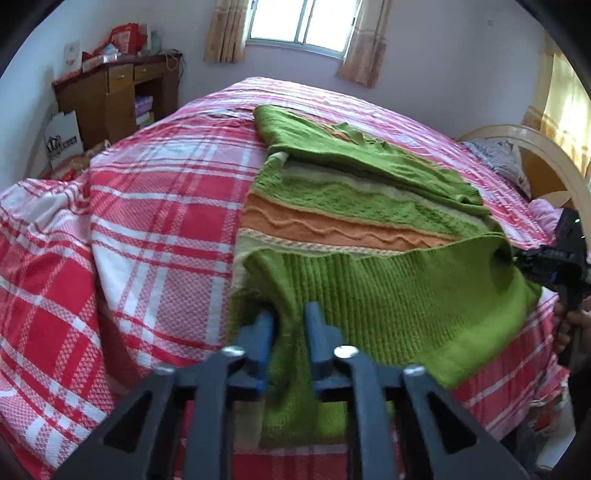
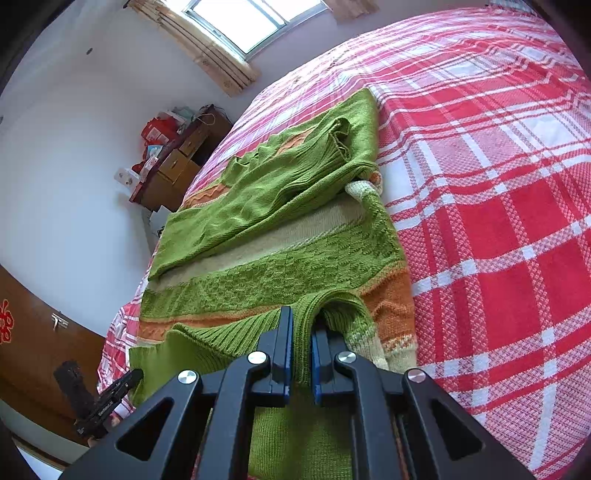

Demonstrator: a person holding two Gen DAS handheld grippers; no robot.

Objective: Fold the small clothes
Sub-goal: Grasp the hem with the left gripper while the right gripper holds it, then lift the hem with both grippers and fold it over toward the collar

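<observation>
A green knitted sweater [image 1: 332, 206] with orange and cream stripes lies flat on the red-and-white checked bedspread [image 1: 147, 221], one sleeve folded across its body. My left gripper [image 1: 290, 317] is shut on the ribbed green hem at its near left corner, with knit bunched between the blue pads. In the right wrist view the same sweater [image 2: 277, 266] stretches away, and my right gripper [image 2: 301, 332] is shut on the ribbed hem at the other near corner. The hem hangs lifted between the two grippers. The right gripper [image 1: 554, 258] also shows at the far right of the left view.
The bedspread [image 2: 498, 221] covers a wide bed. A wooden desk [image 1: 110, 96] piled with red bags stands at the back left, under a curtained window [image 1: 303, 22]. A curved headboard [image 1: 546, 162] and a grey pillow [image 1: 498, 158] are at the right. A brown door [image 2: 33, 343] is nearby.
</observation>
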